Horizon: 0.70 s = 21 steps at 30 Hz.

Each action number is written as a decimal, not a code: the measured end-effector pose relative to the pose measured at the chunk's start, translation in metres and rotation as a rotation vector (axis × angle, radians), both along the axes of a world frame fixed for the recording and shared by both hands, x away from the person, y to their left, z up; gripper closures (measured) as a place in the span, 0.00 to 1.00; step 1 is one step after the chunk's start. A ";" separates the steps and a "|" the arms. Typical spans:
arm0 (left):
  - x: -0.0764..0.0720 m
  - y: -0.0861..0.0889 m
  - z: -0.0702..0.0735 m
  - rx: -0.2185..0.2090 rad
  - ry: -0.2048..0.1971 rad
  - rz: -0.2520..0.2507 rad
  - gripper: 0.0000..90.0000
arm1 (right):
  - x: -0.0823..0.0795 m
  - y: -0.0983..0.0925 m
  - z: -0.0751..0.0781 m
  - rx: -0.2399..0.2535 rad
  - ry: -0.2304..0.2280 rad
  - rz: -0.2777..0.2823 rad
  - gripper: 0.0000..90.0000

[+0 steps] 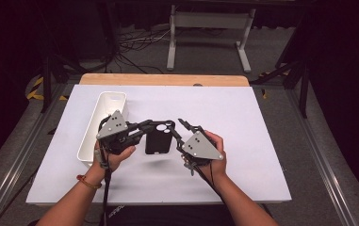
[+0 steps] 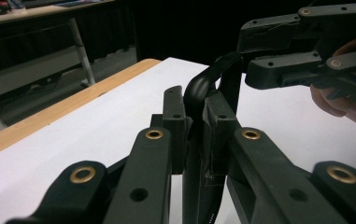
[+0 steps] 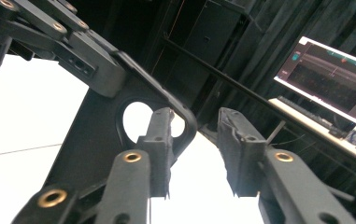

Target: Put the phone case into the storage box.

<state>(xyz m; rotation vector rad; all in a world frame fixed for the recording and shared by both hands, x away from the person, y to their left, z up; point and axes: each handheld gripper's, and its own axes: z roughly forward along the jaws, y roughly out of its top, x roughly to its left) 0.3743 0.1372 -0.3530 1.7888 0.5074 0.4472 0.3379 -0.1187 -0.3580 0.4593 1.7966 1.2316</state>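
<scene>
White bin (image 1: 102, 123) beside phone case (image 1: 158, 139)

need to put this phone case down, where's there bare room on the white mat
The white mat is bare right of the right gripper out to its right edge, and along the far strip before the wooden table edge. The near strip between the forearms is also free. It is crowded mid-left, where the white bin, the left gripper and the phone case meet.

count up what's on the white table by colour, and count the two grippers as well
Black: 3, the phone case, left gripper, right gripper
White: 1, the bin
Total: 4
</scene>
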 end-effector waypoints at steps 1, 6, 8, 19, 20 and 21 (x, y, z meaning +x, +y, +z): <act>0.000 0.001 0.001 -0.001 0.002 -0.002 0.91 | 0.000 -0.001 0.000 0.003 0.006 0.000 0.67; 0.000 0.004 0.002 -0.006 0.000 -0.006 0.91 | 0.003 -0.005 0.000 0.014 0.032 -0.004 0.60; 0.000 0.006 0.003 -0.015 -0.011 0.002 0.91 | 0.006 -0.007 0.000 0.035 0.058 -0.005 0.56; -0.001 0.012 0.008 -0.023 -0.029 0.005 0.91 | 0.012 -0.023 -0.014 0.044 0.164 0.010 0.32; -0.001 0.012 0.009 -0.024 -0.033 0.006 0.91 | 0.012 -0.025 -0.016 0.038 0.173 0.014 0.31; -0.001 0.012 0.009 -0.024 -0.033 0.006 0.91 | 0.012 -0.025 -0.016 0.038 0.173 0.014 0.31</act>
